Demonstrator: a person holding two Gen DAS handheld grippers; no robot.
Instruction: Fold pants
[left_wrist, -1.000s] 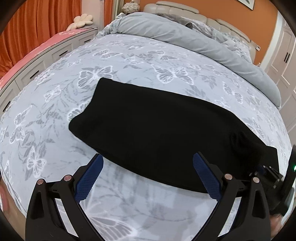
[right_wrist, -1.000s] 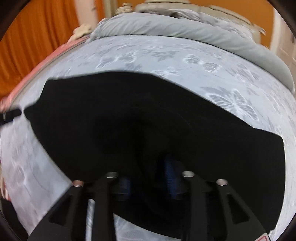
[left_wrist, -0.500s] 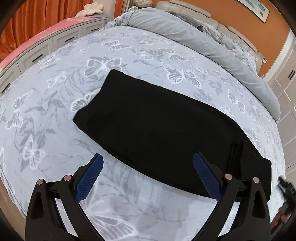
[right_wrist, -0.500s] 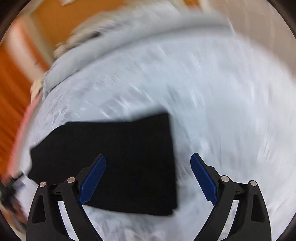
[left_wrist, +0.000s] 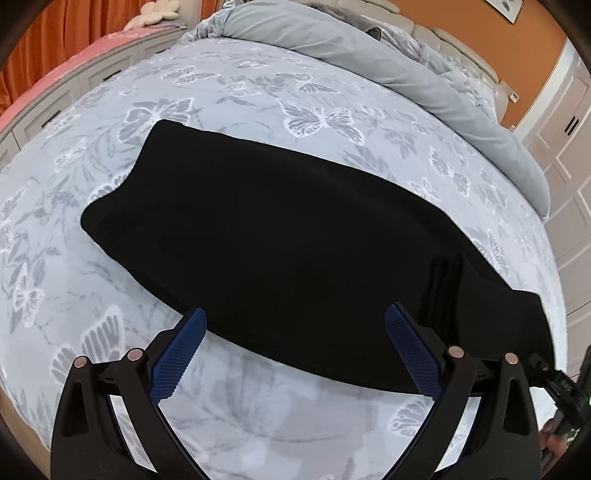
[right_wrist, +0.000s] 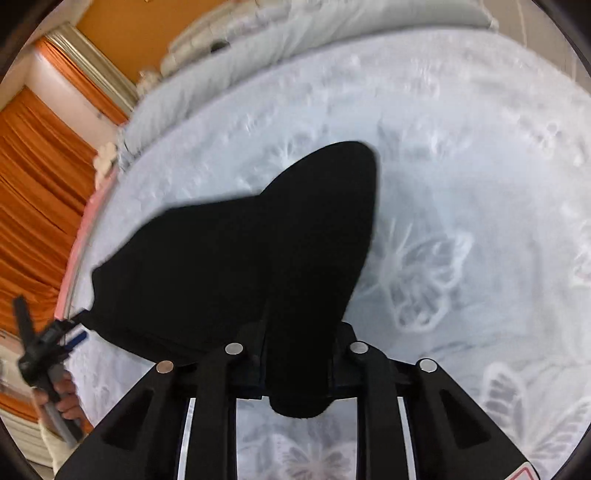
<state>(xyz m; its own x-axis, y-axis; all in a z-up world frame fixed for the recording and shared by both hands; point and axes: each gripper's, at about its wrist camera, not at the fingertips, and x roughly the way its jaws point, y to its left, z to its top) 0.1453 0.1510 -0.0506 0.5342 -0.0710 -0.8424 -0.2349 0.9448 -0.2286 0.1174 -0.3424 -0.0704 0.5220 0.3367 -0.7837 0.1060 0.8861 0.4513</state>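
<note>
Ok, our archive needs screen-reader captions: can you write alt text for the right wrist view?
The right tool is shut on one end of black pants, lifting that end off a pale butterfly-print bedspread. At far left, a hand holds the left tool near the pants' other end; orange curtains hang behind.

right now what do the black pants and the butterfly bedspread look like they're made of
Pants: likely a soft matte knit or fleece; no sheen, and they drape limply where the right gripper pinches them. Bedspread: smooth woven fabric, probably printed cotton or polyester; flat butterfly pattern, faint creases. Exact fibres cannot be told.
</note>
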